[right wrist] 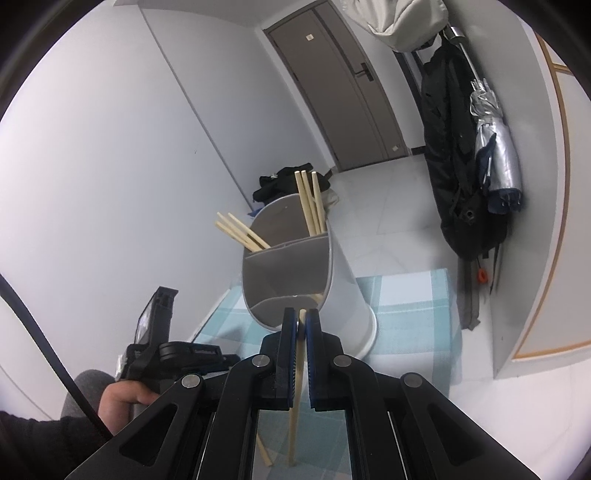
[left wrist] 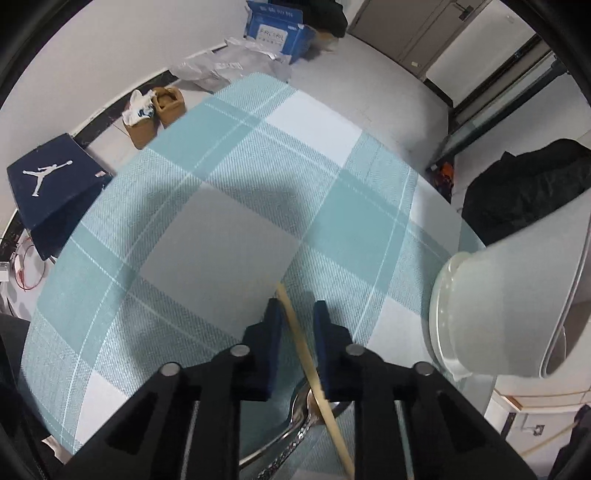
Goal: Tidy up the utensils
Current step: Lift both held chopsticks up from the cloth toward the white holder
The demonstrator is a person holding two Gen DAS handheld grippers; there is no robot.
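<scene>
A wooden chopstick [left wrist: 295, 328] lies slantwise on the checked teal placemat [left wrist: 221, 221], its near part over a metal spoon [left wrist: 301, 413]. My left gripper [left wrist: 298, 317] points down over it. Its blue pads stand narrowly apart on either side of the chopstick, with a gap still showing. The white utensil holder [left wrist: 498, 302] stands close on the right. In the right wrist view my right gripper [right wrist: 302, 321] is shut on another chopstick [right wrist: 297, 387], held just before the holder [right wrist: 288, 266]. Several chopsticks [right wrist: 310, 206] stand in its far compartments.
One loose chopstick [right wrist: 264, 454] lies on the mat below my right gripper. A hand [right wrist: 122, 402] grips the other tool at lower left. On the floor are a navy shoe box [left wrist: 51, 184] and a blue carton [left wrist: 275, 29]. A black coat [right wrist: 450, 166] and an umbrella [right wrist: 495, 147] hang at right.
</scene>
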